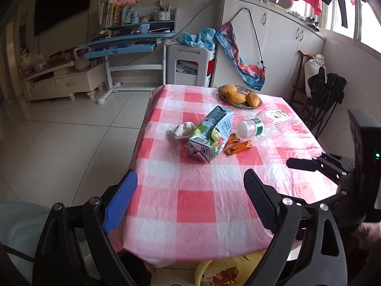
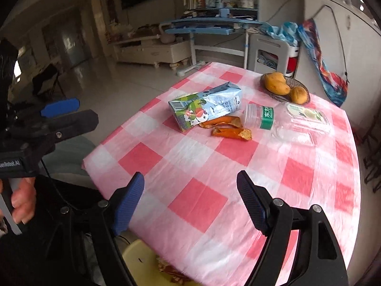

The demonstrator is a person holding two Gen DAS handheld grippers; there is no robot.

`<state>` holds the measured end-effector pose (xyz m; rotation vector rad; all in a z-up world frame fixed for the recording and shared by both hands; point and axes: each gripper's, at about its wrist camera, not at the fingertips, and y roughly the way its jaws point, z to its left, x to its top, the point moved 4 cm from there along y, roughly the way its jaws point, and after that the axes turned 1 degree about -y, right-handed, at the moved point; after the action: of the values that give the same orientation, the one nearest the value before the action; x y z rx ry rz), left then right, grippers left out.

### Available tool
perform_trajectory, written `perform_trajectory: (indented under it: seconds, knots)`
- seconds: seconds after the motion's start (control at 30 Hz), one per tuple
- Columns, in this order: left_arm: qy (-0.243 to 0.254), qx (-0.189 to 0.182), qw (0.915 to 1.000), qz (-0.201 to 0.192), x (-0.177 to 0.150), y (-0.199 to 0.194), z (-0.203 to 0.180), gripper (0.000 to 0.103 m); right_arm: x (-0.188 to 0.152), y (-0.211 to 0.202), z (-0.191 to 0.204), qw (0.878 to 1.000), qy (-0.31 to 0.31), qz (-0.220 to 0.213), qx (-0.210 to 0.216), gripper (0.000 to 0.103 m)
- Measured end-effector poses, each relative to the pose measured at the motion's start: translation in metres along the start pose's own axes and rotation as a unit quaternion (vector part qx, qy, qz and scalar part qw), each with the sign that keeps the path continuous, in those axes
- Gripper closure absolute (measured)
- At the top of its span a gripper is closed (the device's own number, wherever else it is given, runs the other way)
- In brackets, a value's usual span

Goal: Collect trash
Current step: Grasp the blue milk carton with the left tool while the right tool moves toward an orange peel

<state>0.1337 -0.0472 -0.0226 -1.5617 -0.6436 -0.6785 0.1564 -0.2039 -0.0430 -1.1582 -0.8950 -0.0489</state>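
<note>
Left claw [image 1: 190,200], right claw [image 2: 190,200] agape, empty.

Bench [image 1: 202,205] cover: thin plastic sheet, pink/white check, glossy, crinkled w/ fine wrinkles. Milk carton [image 1: 209,134]: coated paperboard, slight sheen, crumpled and dented. Bottle [image 1: 259,126]: clear plastic, glossy, squashed; white ribbed plastic cap, green film label. Tissue [image 1: 182,130]: soft white paper, matt, wadded. Peel [image 1: 238,146]: orange, leathery, matt, curled. Basket [image 1: 240,95]: looks woven; fruit skin smooth, matt. Left gripper [image 1: 190,202] and right gripper [image 2: 190,202]: matt black plastic, ribbed pads, blue or black, w/ shiny metal bolts. Floor: polished tile, reflective.
</note>
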Motion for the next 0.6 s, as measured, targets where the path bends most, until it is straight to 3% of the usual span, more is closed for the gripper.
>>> perform_trajectory:
  seconds: [0.33,0.6]
  knots:
    - [0.06,-0.001,0.9978,0.03,0.034,0.073,-0.026,0.016,0.029,0.07,-0.039,0.999,-0.028,0.025,0.025,0.027]
    - [0.057,0.004,0.9966,0.059,0.052,0.13,-0.035,0.016,0.032,0.087,-0.043,0.997,-0.062,0.04,0.039,0.027]
